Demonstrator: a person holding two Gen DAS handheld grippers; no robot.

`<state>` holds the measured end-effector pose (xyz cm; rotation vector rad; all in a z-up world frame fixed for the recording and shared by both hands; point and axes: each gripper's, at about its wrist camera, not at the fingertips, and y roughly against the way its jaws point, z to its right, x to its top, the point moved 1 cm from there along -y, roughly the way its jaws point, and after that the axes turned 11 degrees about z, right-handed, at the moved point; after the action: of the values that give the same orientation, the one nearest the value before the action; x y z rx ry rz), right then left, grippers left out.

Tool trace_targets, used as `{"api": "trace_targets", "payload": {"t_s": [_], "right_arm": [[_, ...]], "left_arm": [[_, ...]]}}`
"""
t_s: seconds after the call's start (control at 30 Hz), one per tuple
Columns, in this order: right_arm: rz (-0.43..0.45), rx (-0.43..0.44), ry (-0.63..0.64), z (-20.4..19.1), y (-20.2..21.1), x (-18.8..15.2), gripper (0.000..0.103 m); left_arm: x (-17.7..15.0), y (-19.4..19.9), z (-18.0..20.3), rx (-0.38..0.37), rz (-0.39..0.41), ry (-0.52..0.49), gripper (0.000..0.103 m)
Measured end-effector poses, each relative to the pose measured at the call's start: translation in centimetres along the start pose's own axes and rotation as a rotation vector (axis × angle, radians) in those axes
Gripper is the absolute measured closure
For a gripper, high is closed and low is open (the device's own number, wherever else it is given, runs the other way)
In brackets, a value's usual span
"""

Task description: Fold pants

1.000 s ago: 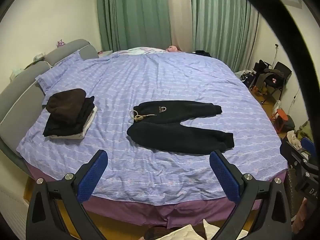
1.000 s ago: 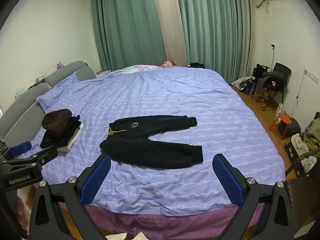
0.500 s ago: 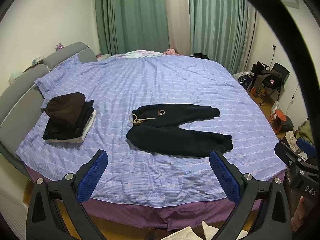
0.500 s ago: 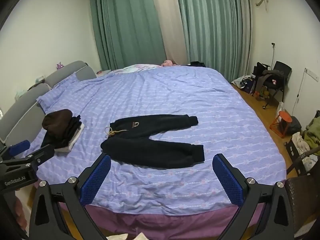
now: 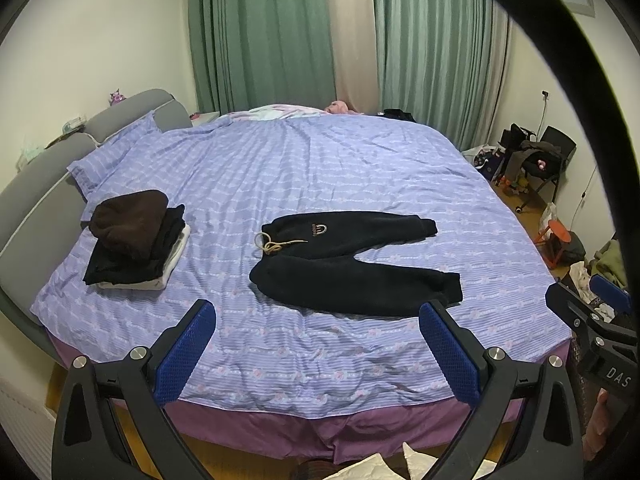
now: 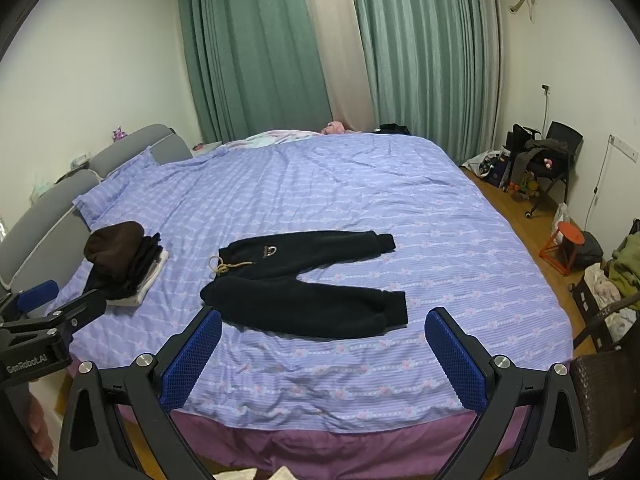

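Observation:
Black fleece pants [image 5: 352, 264] [image 6: 304, 280] lie spread flat on the purple striped bed [image 5: 320, 168] [image 6: 360, 200], waistband and beige drawstring to the left, both legs splayed to the right. My left gripper [image 5: 318, 344] hangs open over the bed's near edge, short of the pants. Over that same edge my right gripper [image 6: 324, 352] is open too, nothing between its blue pads. Each gripper shows at the rim of the other's view.
A stack of folded dark clothes [image 5: 132, 244] [image 6: 120, 268] sits on the bed's left side near the grey headboard [image 5: 36, 200]. On the right floor stand an orange stool [image 6: 566, 246], a chair with bags [image 6: 544, 164] and heaped clothes [image 6: 624, 264].
Both cameras have risen and pulled back slightly, so the pants sit a little lower in view. The pants and the clothes stack have not moved; both grippers stay open.

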<state>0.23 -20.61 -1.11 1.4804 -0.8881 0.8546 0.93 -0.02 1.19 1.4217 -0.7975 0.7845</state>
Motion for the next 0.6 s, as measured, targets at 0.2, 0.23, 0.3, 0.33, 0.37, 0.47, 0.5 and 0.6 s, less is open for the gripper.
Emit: {"api": "trace_targets", "payload": {"t_s": [0.2,0.23,0.3,0.33,0.37,0.47,0.5,0.6], "right_arm": [[0.002,0.002,-0.004,0.03,-0.15,0.22,0.001],[0.002,0.002,-0.005,-0.03,-0.22,0.30,0.001],[0.003,0.003,-0.007,0.19,-0.22,0.35,0.001],[0.002,0.004,-0.007,0.14,-0.30,0.41,0.001],[0.002,0.003,-0.007,0.22,-0.20,0.33,0.001],[0.004,0.002,-0.007,0.23,-0.20,0.29,0.001],[0.003,0.003,-0.007,0.22,-0.24,0.34,0.001],[0.002,0.003,-0.008,0.22,-0.23,0.33,0.001]], "left_arm": [[-0.02,0.03,0.19,0.002,0.003,0.000,0.000],[-0.01,0.03,0.17,0.002,0.003,0.000,0.000],[-0.01,0.02,0.19,0.003,0.003,0.000,0.000],[0.07,-0.04,0.26,0.004,0.003,0.000,0.000],[0.11,-0.09,0.35,0.004,0.002,0.000,0.000],[0.03,-0.07,0.32,0.005,0.002,0.000,0.000],[0.15,-0.13,0.42,0.004,0.002,0.000,0.000],[0.19,-0.17,0.43,0.006,0.002,-0.001,0.000]]}}
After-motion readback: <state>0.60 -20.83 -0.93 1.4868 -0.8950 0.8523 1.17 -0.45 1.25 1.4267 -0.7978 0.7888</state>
